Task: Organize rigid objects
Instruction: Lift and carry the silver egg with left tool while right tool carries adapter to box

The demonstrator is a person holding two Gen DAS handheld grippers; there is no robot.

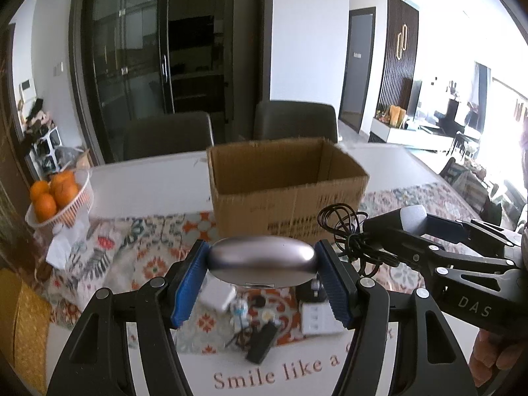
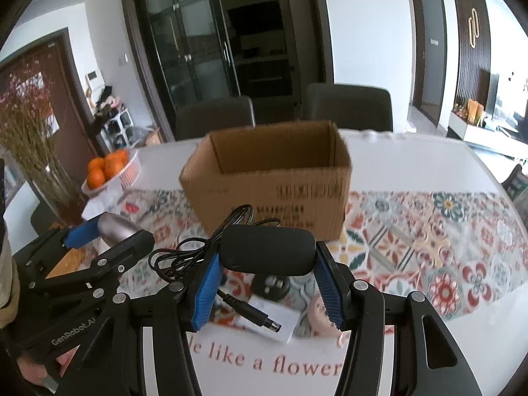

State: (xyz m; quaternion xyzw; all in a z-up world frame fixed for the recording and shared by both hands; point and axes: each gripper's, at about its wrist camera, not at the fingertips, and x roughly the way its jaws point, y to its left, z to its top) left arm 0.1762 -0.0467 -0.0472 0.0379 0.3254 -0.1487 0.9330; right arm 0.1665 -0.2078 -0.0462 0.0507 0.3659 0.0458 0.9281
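The left hand-held gripper (image 1: 262, 265) is clenched on a smooth silver oval metal object (image 1: 262, 260), its blue ribbed pads (image 1: 188, 283) pressing on the two ends, and carries it clear above the bench (image 1: 148, 178). The right hand-held gripper (image 2: 267, 269) grasps a black oblong power adapter (image 2: 268, 254) in the same way, end to end between its blue pads (image 2: 206, 293). A thin black cable (image 2: 184, 257) hangs from the adapter in loose loops to its left, and the barrel plug (image 2: 264, 320) dangles below the left pad. In the left wrist view the right hand-held gripper shows at the right edge, level with the left one and just beside it.

Ahead of both stands an open brown cardboard box (image 2: 274, 191) on a patterned floral runner (image 2: 429, 241) that covers the white bench. Its inside bottom is hidden from both views. Below the grippers, small items lie on the runner: a white charger block (image 1: 216, 295), a black rectangular stick (image 1: 262, 343) and a white flat plate (image 1: 318, 318). A white basket of oranges (image 1: 56, 198) sits far left on the bench, well apart from the box. Two dark chairs (image 1: 168, 138) stand behind the bench.
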